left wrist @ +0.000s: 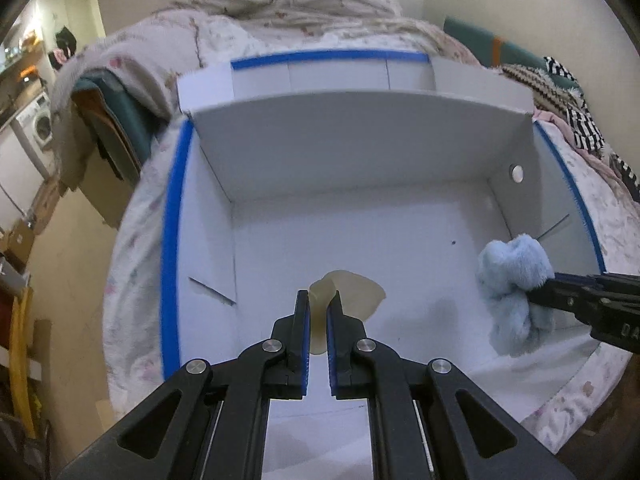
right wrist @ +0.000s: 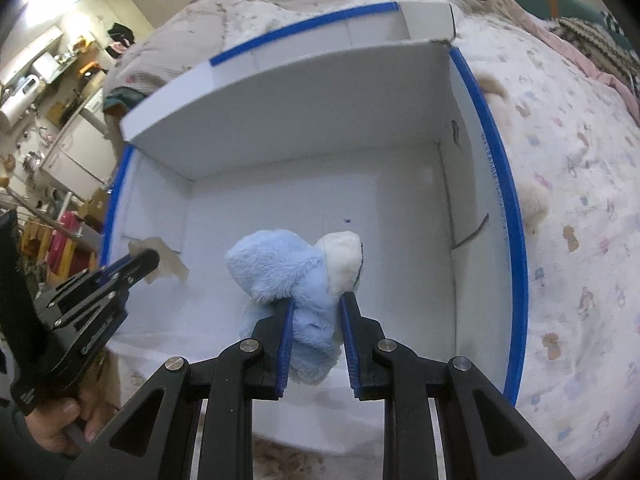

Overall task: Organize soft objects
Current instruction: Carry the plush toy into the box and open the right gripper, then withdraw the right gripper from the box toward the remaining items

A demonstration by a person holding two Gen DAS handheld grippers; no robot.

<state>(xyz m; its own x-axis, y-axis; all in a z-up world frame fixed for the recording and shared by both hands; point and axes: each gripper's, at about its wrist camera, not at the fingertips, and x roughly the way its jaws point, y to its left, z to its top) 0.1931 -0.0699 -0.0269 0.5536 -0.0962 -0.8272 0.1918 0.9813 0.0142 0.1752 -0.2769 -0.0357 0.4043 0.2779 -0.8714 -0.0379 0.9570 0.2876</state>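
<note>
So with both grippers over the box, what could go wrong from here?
1. The left gripper pinches only an edge of the thin beige piece; it may slip out.
2. The blue plush bulges well past the right gripper and hangs near the box wall, so it might snag there.

A bed (left wrist: pixel 132 216) with a floral sheet stood by cream walls (left wrist: pixel 68 280); a washing machine (left wrist: pixel 40 126) was at the left.

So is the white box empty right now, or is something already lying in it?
Empty as far as shown: the box floor is bare. The blue plush toy and the beige cloth are both clamped in grippers above it.
</note>
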